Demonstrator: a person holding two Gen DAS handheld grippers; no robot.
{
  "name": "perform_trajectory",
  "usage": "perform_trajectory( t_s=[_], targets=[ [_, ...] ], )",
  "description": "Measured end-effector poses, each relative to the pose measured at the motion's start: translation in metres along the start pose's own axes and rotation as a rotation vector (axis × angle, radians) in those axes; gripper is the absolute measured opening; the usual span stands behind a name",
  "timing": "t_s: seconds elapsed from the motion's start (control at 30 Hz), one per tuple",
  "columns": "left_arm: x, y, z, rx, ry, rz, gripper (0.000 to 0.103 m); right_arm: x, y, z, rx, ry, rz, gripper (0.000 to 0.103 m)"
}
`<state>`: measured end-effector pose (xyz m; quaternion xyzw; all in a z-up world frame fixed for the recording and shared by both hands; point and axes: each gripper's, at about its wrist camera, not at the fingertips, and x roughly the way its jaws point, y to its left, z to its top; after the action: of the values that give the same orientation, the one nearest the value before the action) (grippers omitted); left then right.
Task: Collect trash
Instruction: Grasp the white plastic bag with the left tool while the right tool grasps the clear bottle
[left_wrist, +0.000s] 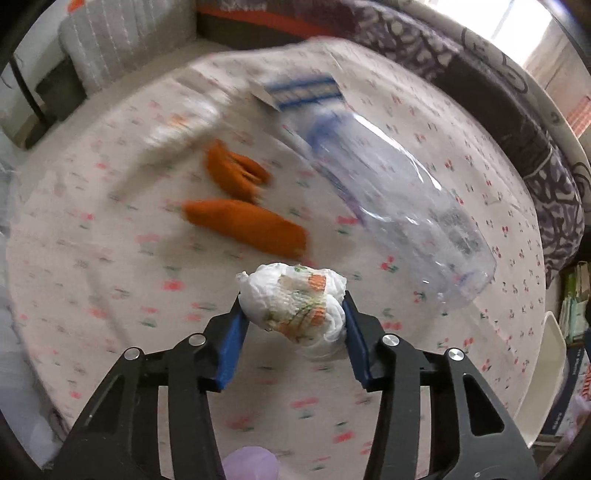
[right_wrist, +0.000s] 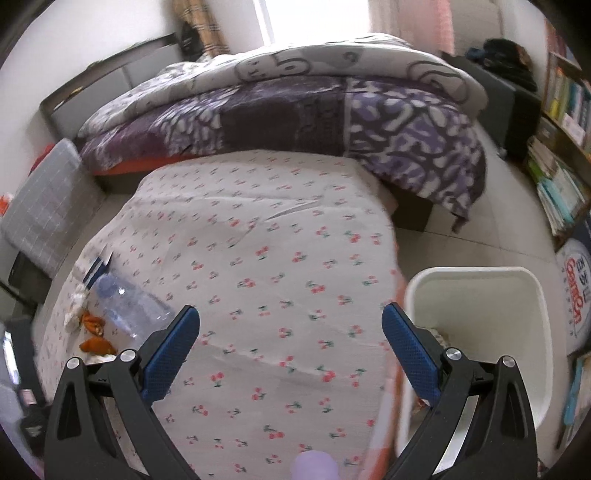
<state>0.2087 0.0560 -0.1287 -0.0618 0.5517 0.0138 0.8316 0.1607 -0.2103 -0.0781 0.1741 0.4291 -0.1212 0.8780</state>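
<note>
My left gripper (left_wrist: 293, 314) is shut on a crumpled white tissue wad (left_wrist: 295, 304) with orange and green print, held above the cherry-print cloth (left_wrist: 92, 258). Ahead lie two orange peel pieces (left_wrist: 247, 225), a clear plastic bottle (left_wrist: 399, 210) on its side, and a blue-striped wrapper (left_wrist: 299, 90). My right gripper (right_wrist: 291, 328) is open and empty over the same cloth (right_wrist: 258, 258). A white trash bin (right_wrist: 476, 339) stands just right of it. The bottle (right_wrist: 129, 306) and peels (right_wrist: 96, 334) show at the far left.
A purple and white quilt (right_wrist: 314, 122) covers the bed behind the cloth. Bookshelves (right_wrist: 561, 155) stand at the right. A grey quilted box (right_wrist: 40, 206) sits at the left. The bin's rim (left_wrist: 546, 373) shows at the right edge of the left wrist view.
</note>
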Motion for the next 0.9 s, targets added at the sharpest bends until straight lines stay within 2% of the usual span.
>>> perform_trajectory(
  t_s=[0.2,0.3,0.37,0.43,0.53,0.63,0.73,0.8,0.83,0.9],
  targets=[
    [-0.067,0.045,0.011,0.022,-0.164,0.059,0.046,0.022,0.084,-0.012,-0.355,-0.008,0.056,0.096],
    [-0.101,0.061,0.018,0.026,-0.267,0.098,0.046,0.035,0.129,-0.018,-0.501,0.0,0.124,0.096],
    [-0.112,0.067,0.021,0.016,-0.297,0.097,0.046,0.046,0.154,-0.018,-0.553,0.016,0.151,0.096],
    [-0.119,0.074,0.027,-0.003,-0.306,0.071,0.046,0.058,0.177,-0.016,-0.598,0.045,0.169,0.096],
    [-0.125,0.084,0.03,-0.024,-0.304,0.054,0.046,0.08,0.208,-0.015,-0.693,0.087,0.136,0.096],
    [-0.123,0.094,0.033,-0.039,-0.294,0.056,0.046,0.099,0.22,-0.017,-0.75,0.13,0.1,0.096],
    [-0.12,0.104,0.032,-0.061,-0.279,0.053,0.047,0.119,0.223,-0.02,-0.78,0.2,0.1,0.096],
    [-0.119,0.111,0.033,-0.079,-0.273,0.051,0.047,0.123,0.222,-0.024,-0.797,0.205,0.087,0.082],
    [-0.119,0.115,0.033,-0.09,-0.27,0.05,0.047,0.122,0.22,-0.025,-0.785,0.209,0.114,0.074],
    [-0.12,0.121,0.033,-0.108,-0.266,0.048,0.047,0.12,0.219,-0.025,-0.746,0.205,0.104,0.072]
  ],
)
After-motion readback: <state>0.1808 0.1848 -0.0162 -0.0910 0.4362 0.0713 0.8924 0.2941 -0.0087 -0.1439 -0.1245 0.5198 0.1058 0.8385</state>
